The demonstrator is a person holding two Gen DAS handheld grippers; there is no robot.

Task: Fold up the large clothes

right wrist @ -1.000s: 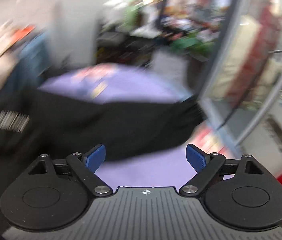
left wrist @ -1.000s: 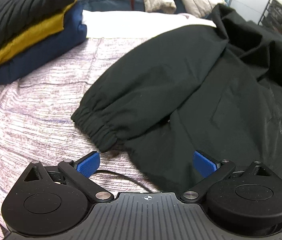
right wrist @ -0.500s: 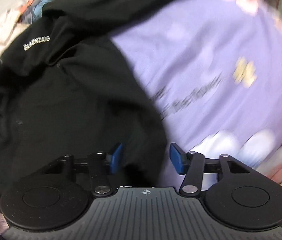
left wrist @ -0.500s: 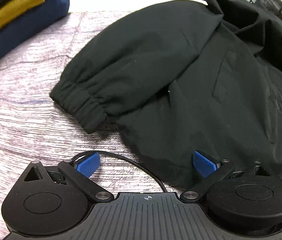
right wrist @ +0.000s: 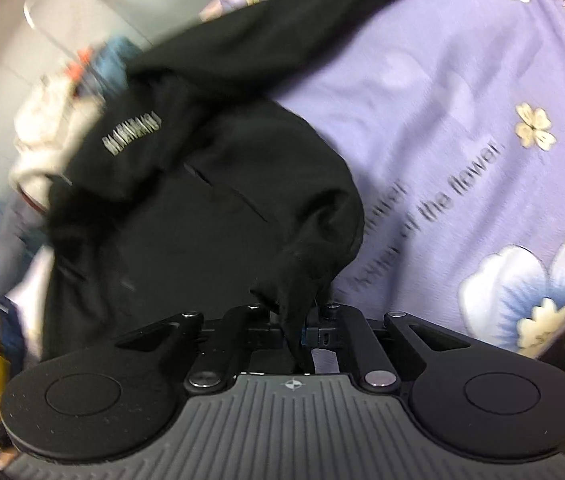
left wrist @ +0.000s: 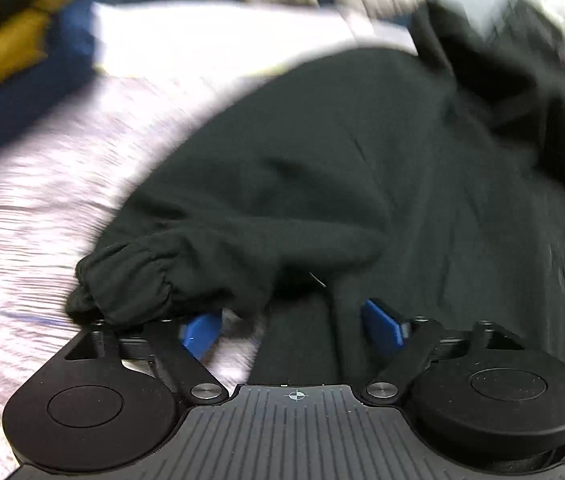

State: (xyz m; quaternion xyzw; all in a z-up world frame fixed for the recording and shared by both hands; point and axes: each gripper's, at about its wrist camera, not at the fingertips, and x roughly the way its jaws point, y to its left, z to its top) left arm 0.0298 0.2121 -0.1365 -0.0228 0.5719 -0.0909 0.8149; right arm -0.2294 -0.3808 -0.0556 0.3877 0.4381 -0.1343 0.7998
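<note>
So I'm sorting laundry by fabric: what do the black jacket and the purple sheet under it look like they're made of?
Jacket: seemingly soft matte woven or knit cloth, no sheen, with a gathered elastic cuff and a pale printed logo. Sheet: thin printed fabric, probably cotton or polyester, smooth, with flowers and lettering. Blur hides the weave.

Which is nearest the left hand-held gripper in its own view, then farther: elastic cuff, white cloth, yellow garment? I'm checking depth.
1. Elastic cuff, just ahead, left of centre.
2. White cloth, far, centre.
3. Yellow garment, far left; too close to call against 2.
</note>
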